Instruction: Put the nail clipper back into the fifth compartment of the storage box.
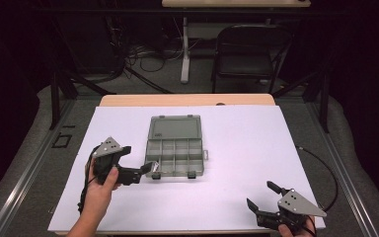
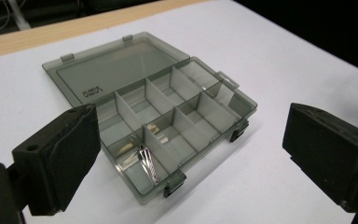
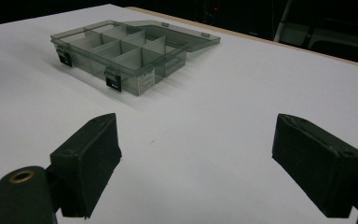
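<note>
We are looking at what reads as the moment just after a drop-off: the left gripper [image 1: 145, 169] is hanging at the near left corner of the compartment box [image 1: 173, 157] with its jaws spread wide and nothing between them, and a small ribbed metal bit [image 2: 147, 163] is lying in the near left compartment. We are judging that this piece is placed and that the hand is free for whatever comes next.

The box is sitting near the middle of the white sheet [image 1: 237, 148], its lid [image 1: 174, 126] laid flat open on the far side. We are seeing rows of divided cells; beside the bit, in the same corner of the box, a pale sliver is resting, though we cannot tell whether it is a second part or a reflection. The other cells are looking bare from here.

The right gripper [image 1: 265, 197] is waiting at the near right of the sheet, well apart from the box, jaws likewise spread and empty.

The next move is probably calling for drawing the left gripper clear without nudging the box wall, then either fetching another piece or swinging the lid shut.
</note>
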Action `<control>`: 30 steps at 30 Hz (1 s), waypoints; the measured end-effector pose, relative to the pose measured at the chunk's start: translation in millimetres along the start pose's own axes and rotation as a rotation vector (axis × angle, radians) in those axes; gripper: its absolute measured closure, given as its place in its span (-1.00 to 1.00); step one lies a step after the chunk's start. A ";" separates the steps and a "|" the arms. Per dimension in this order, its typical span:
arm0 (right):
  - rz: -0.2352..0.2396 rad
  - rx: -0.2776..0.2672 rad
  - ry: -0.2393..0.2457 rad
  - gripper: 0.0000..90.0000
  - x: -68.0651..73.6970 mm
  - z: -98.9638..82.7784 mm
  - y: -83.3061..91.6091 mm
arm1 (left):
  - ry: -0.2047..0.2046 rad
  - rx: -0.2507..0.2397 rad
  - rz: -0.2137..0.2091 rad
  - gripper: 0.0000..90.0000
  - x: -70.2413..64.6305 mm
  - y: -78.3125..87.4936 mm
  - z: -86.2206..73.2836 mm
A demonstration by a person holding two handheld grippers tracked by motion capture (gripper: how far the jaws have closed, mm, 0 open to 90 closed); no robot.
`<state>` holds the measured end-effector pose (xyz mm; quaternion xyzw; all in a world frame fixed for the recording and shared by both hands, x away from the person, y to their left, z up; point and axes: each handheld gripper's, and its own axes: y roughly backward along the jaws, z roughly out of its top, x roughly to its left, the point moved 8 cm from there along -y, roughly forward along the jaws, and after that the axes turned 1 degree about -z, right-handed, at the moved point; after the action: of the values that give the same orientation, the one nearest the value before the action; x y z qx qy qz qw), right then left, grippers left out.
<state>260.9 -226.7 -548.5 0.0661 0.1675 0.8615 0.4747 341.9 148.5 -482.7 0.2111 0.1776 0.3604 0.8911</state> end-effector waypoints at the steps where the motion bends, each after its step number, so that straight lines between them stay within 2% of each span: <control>1: 0.001 0.001 0.004 -0.68 0.5 0.1 -0.2 | 0.001 -0.005 -0.003 -0.91 -0.4 2.4 -0.9; 9: -0.002 0.001 0.001 -0.68 0.7 0.1 -0.3 | -0.002 -0.034 -0.004 -0.98 0.8 16.3 -13.2; 19: -0.003 0.004 0.002 -0.68 0.8 -0.3 -1.5 | -0.026 -0.091 0.039 -0.99 6.7 35.7 -34.1; 30: -0.009 0.002 0.002 -0.68 0.4 0.1 -0.9 | -0.011 -0.126 0.049 -0.99 12.5 44.9 -60.0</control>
<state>261.4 -225.8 -548.8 0.0647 0.1691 0.8593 0.4784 296.7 201.6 -513.0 0.1606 0.1445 0.3915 0.8945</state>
